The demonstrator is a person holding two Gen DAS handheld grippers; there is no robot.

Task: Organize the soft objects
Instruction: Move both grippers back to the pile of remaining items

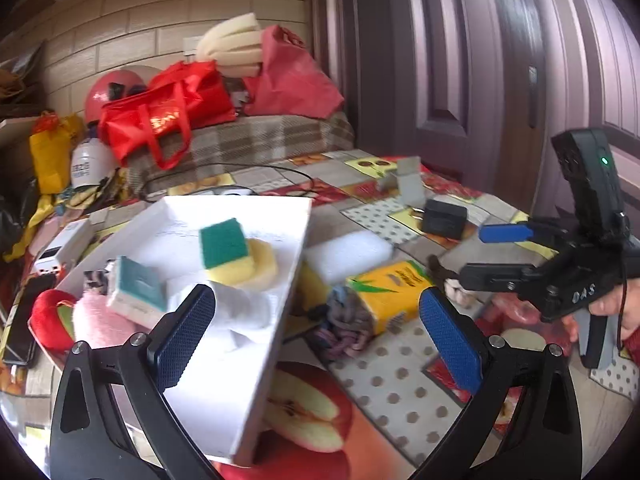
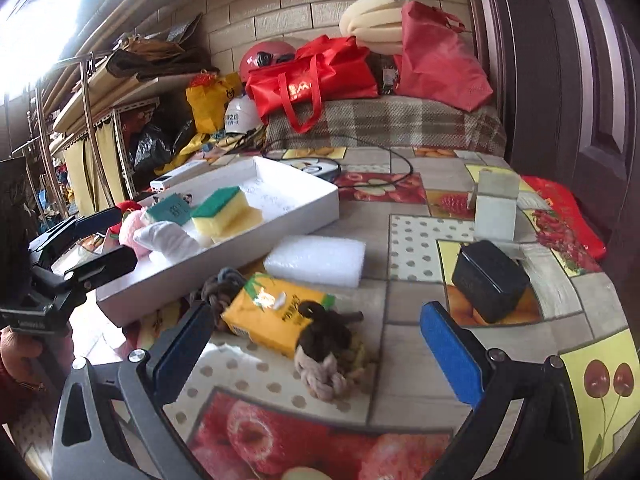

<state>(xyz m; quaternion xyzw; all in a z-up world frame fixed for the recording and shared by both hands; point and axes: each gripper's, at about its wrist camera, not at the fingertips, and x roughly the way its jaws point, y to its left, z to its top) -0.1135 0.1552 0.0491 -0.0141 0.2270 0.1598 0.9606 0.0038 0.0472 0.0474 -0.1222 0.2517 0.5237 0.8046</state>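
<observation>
Soft items sit partly in a white tray [image 2: 320,206] and partly loose on the fruit-print tablecloth [image 2: 408,344]. Nearest the right gripper [image 2: 316,348], whose jaws are spread wide w/ nothing between them, lies a brown-and-beige knotted rope toy [image 2: 324,344], touching a yellow tissue pack [image 2: 272,312]. A second knotted rope [image 2: 218,292] lies at the pack's left end, near the tray. Just beyond the pack is a white foam block [image 2: 316,260], beside the tray's long wall. The left gripper [image 1: 316,332] is also wide open & empty, over the tray's near right wall.

Inside the tray, near to far: a white cloth [image 1: 240,308], a pink plush [image 1: 96,320] by a red plush [image 1: 48,316], a teal-topped sponge [image 1: 138,286], then a green-and-yellow sponge [image 1: 228,250] resting on another yellow sponge [image 1: 266,266].

To the right on the cloth are a black box [image 2: 490,280] and, farther back, a grey stand [image 2: 496,204]. At the back, red bags [image 2: 320,76] and rolled cream foam [image 2: 376,20] rest on a plaid-covered surface [image 2: 400,120].
</observation>
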